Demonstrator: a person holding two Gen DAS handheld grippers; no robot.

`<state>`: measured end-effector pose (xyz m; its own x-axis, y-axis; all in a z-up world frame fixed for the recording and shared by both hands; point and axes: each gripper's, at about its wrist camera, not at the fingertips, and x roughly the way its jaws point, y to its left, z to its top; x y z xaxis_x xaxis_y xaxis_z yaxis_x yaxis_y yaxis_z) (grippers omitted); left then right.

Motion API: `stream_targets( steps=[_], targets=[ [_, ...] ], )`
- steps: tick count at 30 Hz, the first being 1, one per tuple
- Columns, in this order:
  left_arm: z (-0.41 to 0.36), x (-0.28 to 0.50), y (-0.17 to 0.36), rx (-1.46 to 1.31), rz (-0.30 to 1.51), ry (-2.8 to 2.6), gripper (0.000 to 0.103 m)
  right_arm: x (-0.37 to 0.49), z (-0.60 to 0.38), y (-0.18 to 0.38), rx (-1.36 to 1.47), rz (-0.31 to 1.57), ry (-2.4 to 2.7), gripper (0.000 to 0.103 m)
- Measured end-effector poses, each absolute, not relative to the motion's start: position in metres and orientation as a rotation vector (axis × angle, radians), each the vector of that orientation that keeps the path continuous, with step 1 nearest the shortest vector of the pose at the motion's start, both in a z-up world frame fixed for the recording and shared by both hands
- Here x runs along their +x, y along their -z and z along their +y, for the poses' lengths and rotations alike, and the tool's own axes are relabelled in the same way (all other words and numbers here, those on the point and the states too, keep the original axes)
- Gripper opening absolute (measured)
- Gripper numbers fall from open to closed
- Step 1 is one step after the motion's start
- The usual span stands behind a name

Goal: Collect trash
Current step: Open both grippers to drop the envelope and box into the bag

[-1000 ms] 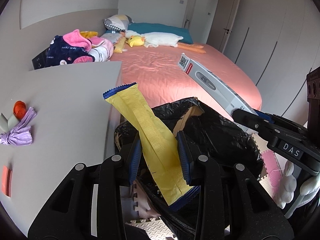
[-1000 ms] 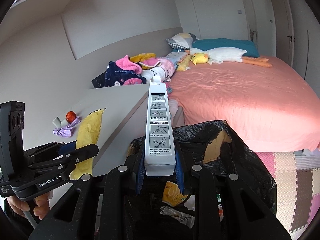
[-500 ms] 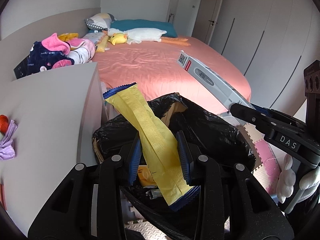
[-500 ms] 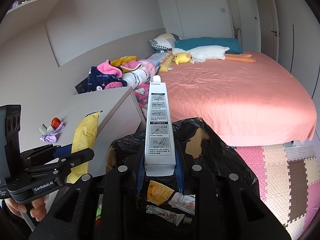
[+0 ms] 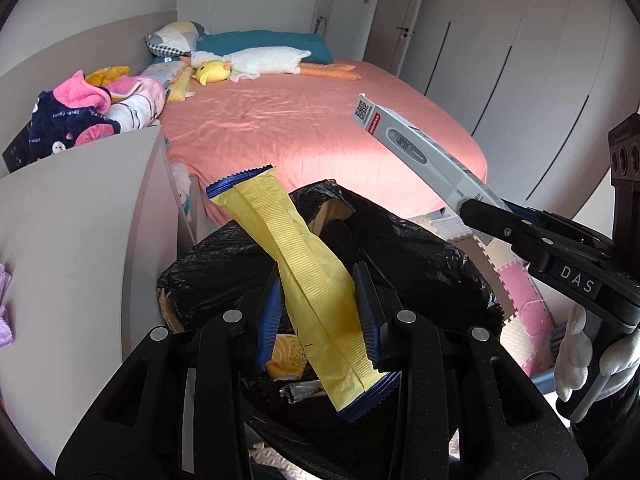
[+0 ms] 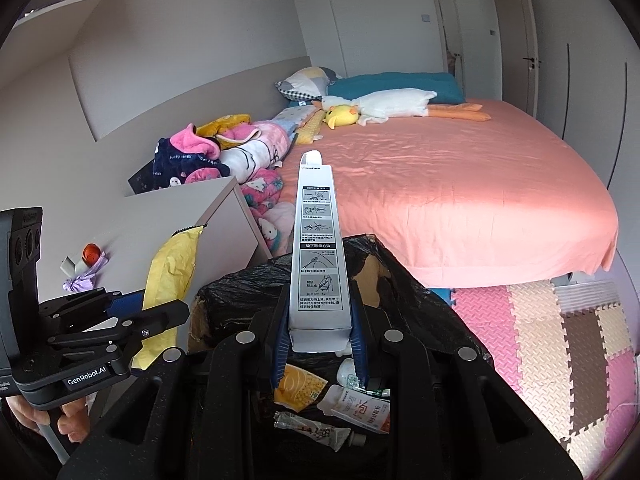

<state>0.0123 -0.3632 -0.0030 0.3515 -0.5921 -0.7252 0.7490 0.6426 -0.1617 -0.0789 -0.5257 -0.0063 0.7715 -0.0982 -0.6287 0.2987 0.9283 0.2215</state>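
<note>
Crosswise, yellow wrapper (image 5: 316, 280) between left tongs (image 5: 318, 316), over bin bag (image 5: 420, 256)

We tilt both arms downward. Our left hand-held gripper (image 5: 318, 312) and right hand-held gripper (image 6: 320, 334) each stay clamped, pads pressing inward

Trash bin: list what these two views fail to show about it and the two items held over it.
- Trash bin: its bottom is hidden in both wrist views by the gripper bodies and the litter already inside.
- Yellow wrapper: the left wrist view shows it between the left gripper pads; whether it is empty cannot be told.
- Thermometer box, in the right gripper: its small print is unreadable in the right wrist view.
</note>
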Motion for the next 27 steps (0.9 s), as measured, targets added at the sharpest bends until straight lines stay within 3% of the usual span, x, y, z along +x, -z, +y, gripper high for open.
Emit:
stream_targets(
  steps=[1,2,3,4,5,6,8,27],
  targets=[
    [-0.363,0.014,0.004,0.208,0.849,0.88,0.036,-0.079,-0.526,0.006,0.322,0.654,0.223,0.028],
    [-0.363,0.017,0.005,0.204,0.866,0.887,0.044,-0.08,-0.527,0.005,0.324,0.649,0.225,0.028],
    [-0.363,0.018,0.006,0.197,0.875,0.884,0.056,-0.08,-0.528,0.004,0.325,0.643,0.229,0.028],
    [-0.362,0.018,0.006,0.197,0.867,0.867,0.09,-0.081,-0.528,0.003,0.324,0.64,0.233,0.028],
    [-0.361,0.016,0.004,0.2,0.837,0.85,0.096,-0.083,-0.53,0.002,0.322,0.632,0.243,0.037],
    [-0.361,0.014,0.003,0.214,0.808,0.832,0.096,-0.084,-0.531,0.0,0.318,0.625,0.266,0.059],
    [-0.362,0.013,0.002,0.245,0.784,0.796,0.096,-0.089,-0.53,-0.003,0.304,0.6,0.33,0.075],
    [-0.35,0.017,0.01,0.257,0.813,0.754,0.097,-0.085,-0.532,0.005,0.332,0.622,0.281,0.075]
  ],
)
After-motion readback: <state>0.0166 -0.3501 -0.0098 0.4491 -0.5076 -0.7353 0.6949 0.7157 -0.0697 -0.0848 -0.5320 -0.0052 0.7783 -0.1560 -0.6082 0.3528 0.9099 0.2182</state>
